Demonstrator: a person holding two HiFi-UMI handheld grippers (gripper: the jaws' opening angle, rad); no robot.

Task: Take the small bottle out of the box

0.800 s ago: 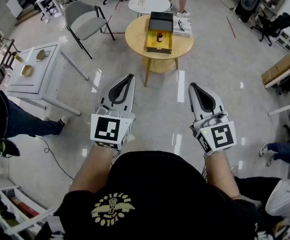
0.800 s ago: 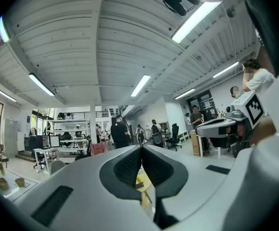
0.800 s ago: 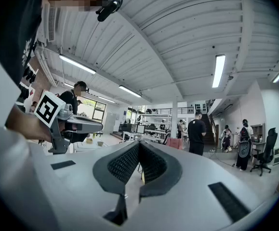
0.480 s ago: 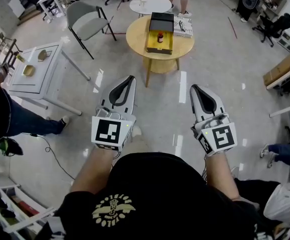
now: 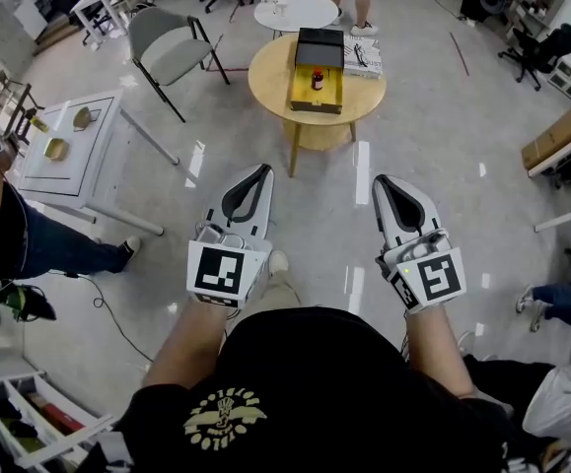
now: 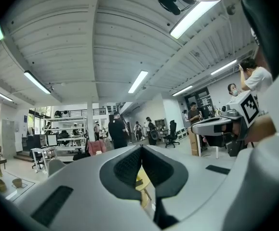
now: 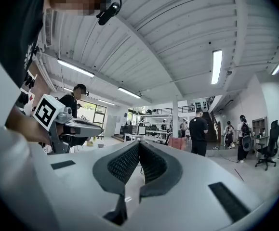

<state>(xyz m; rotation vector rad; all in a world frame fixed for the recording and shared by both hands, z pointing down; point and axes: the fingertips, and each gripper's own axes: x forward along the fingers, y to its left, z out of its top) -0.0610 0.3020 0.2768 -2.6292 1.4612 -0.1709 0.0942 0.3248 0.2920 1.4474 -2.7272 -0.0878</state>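
My left tool [image 5: 258,171] and right tool [image 5: 383,181] are both pressed together and empty, and the small bottle [image 5: 317,79] stands in the box [image 5: 315,107] on the tabletop [image 5: 265,72], top centre of the frame, well beyond and between them.

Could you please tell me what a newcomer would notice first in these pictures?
In the foreground of the head view, the left gripper and right gripper point forward, fingers shut and empty. Ahead of them, a round wooden table carries an open box with yellow lining, and the small bottle stands inside it.
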